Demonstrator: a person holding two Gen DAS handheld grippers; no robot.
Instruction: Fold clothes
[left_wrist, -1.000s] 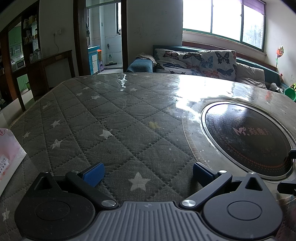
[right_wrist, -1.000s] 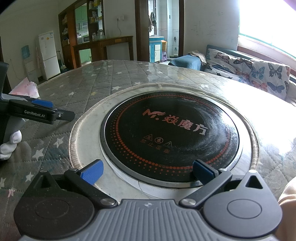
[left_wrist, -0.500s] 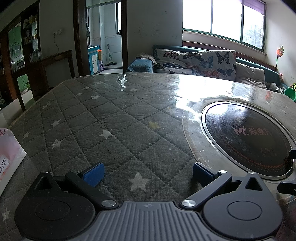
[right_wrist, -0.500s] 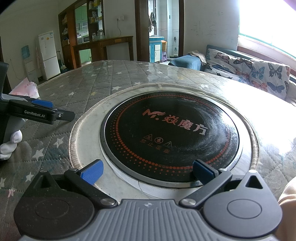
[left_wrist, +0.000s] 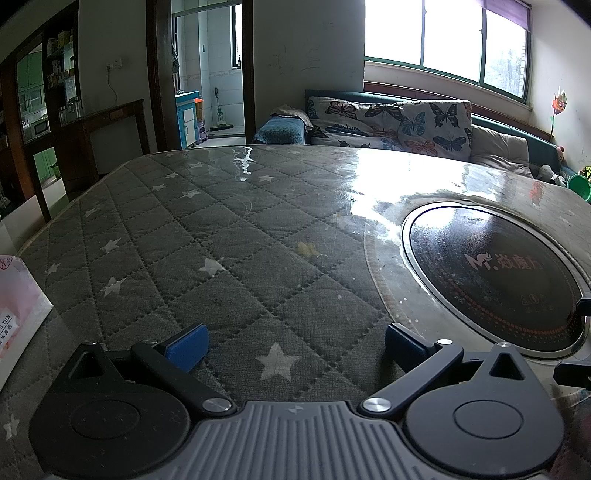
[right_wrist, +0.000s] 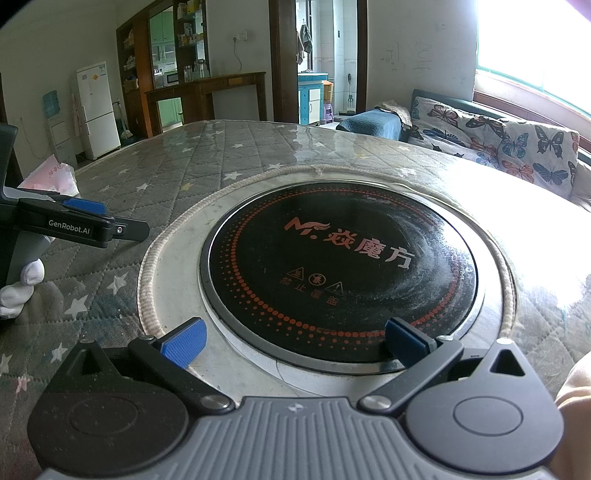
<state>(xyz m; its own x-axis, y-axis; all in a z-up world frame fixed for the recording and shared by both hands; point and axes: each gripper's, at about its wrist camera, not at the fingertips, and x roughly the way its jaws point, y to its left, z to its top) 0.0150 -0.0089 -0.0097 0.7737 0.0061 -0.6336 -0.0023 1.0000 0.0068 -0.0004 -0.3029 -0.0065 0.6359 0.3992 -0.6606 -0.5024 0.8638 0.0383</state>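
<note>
No spread garment shows on the table in either view. My left gripper (left_wrist: 295, 341) stands open low over the grey quilted star-pattern tablecloth (left_wrist: 229, 258), nothing between its blue pads. My right gripper (right_wrist: 295, 341) is open too, hovering at the near rim of the black round cooktop (right_wrist: 343, 273) set into the table. In the right wrist view the left gripper (right_wrist: 107, 227) appears from the side at far left, held by a white-gloved hand (right_wrist: 22, 284). A strip of pale peach fabric (right_wrist: 576, 402) shows at the right edge; what it is cannot be told.
A pink-and-white plastic packet (left_wrist: 18, 314) lies at the table's left edge, also seen as the packet (right_wrist: 51, 175) in the right wrist view. Behind the table stand a butterfly-print sofa (left_wrist: 399, 122), a white fridge (right_wrist: 96, 109) and a dark wooden counter (right_wrist: 207, 92).
</note>
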